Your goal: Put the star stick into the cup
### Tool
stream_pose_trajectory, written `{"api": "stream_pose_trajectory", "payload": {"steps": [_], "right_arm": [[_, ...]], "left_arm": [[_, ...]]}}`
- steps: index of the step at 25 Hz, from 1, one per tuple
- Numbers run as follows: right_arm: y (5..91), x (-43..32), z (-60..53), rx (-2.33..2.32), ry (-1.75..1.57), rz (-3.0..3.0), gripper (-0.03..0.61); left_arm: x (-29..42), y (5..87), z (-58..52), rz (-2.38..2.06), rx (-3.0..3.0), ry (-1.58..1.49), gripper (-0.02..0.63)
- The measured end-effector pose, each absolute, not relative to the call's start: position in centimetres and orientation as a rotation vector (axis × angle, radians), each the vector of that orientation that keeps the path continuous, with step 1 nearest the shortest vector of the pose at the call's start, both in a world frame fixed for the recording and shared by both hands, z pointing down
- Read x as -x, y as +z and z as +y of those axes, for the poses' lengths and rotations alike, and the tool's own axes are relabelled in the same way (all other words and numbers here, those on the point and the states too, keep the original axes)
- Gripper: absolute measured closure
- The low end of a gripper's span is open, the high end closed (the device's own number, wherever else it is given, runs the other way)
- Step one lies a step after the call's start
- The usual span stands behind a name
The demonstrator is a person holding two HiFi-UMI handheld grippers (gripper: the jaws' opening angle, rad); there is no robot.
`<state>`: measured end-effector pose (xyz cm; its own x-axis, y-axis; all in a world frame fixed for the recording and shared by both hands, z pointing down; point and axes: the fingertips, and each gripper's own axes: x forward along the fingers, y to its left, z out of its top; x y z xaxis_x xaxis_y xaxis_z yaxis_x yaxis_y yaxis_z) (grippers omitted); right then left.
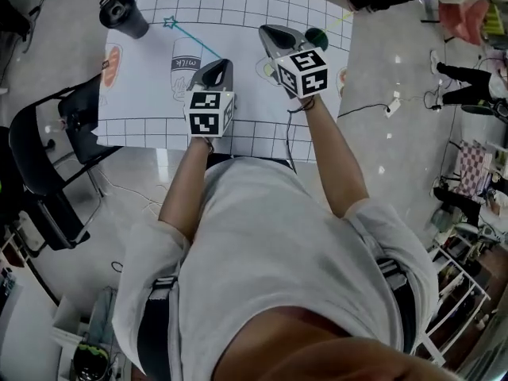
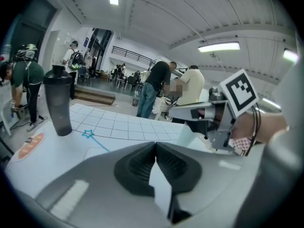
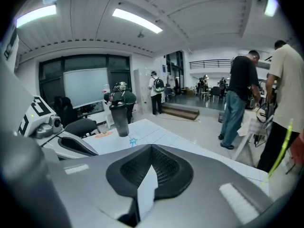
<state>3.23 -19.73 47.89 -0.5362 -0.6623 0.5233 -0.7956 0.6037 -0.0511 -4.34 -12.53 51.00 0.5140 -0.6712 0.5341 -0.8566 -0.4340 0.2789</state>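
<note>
Both grippers hang over the counter [image 1: 238,133] with nothing in them. The left gripper [image 2: 155,148] has its jaws pressed together at the tips, and so does the right gripper [image 3: 151,151]; neither pair has anything between it.

The star stick [image 1: 190,38] lies flat on the white gridded mat [image 1: 159,94]. Its blue star end is just beside the cup [image 1: 123,14], and its shaft runs away from the cup towards the left gripper. Its far end disappears behind that gripper, so I can't say whether the two touch.

To my eye the trouble starts with the pick-up. The stick is thin and lies flat, so jaws coming down could skid over it, nudge it along the mat, or flick the star end into the cup. The cup is tall and dark and looks narrow at the top. A stick held near one end could swing, clip the rim and tip the cup over, or miss the mouth altogether.

A second stick, yellow-green with a dark green head [image 1: 316,36], lies well apart from the cup, on the far side of the right gripper, and could be taken by mistake. Nothing stands between the star stick and the cup. A black chair [image 1: 48,157] sits off the counter on the cup's side, and people [image 2: 156,87] mill about beyond the cup.
</note>
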Motion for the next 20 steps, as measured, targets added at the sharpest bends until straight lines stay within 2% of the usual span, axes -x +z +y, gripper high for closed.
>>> {"api": "stream_pose_trajectory", "payload": {"steps": [9,17,20], "right_arm": [[52.5,8.7,-19.3,-0.846,0.444,-2.336,0.58],[57.8,14.2,-20.9,-0.673,0.454,-2.199,0.576],[60.0,15.5,-21.9,-0.635,0.467,-2.146,0.523]], "left_arm": [[14.2,51.8,-11.9,-1.425,-2.083,0.416,0.611],[18.7,52.5,-11.3,-1.487,-2.015,0.419,0.611],[20.4,53.1,-11.0,-1.508,-1.982,0.426,0.611]]}}
